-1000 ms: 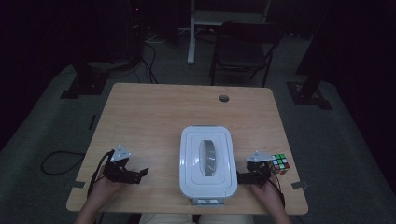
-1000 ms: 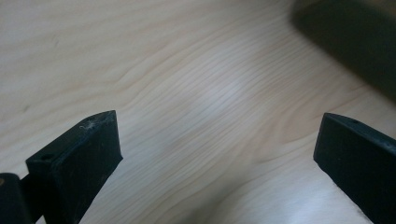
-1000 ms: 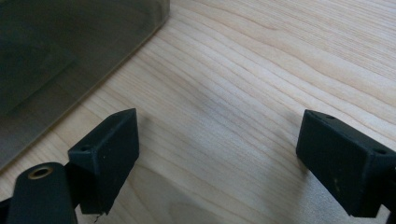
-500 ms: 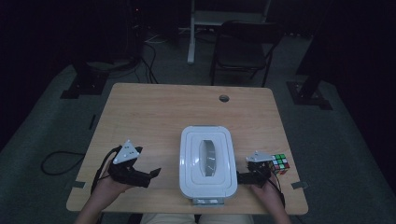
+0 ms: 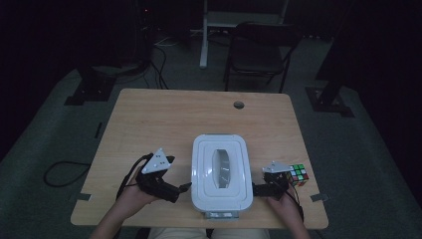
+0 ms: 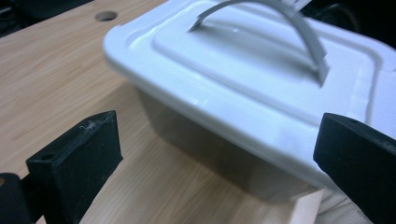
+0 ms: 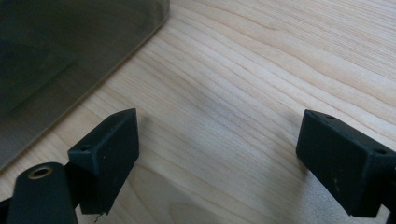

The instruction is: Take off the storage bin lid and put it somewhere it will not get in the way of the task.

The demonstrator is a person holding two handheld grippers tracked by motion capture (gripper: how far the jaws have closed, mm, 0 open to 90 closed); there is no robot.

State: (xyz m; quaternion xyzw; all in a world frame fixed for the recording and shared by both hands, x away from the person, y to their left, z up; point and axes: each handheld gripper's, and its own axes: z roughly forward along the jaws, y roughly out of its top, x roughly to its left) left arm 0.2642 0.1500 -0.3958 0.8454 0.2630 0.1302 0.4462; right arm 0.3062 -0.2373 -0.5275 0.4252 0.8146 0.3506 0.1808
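white lidded box (image 5: 220, 174) (contents hidden) sits between left gripper (image 5: 183, 187) and right gripper (image 5: 256, 188), fingers spread.

Glossy white plastic box (image 5: 219, 177) — matt wooden table (image 5: 174, 119)

A puzzle cube (image 5: 298, 175) is sitting near the right edge of the wooden table (image 5: 199, 117), and a dark chair (image 5: 261, 50) is standing behind.

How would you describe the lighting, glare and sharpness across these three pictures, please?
High view: dim overall, the surroundings nearly black, the light wooden table the brightest area. Left gripper view: bright, with soft glare on the white plastic lidded box and a shadow beneath its rim; the near black tongs look slightly soft. Right gripper view: evenly lit, sharp wood grain, the box wall dark.
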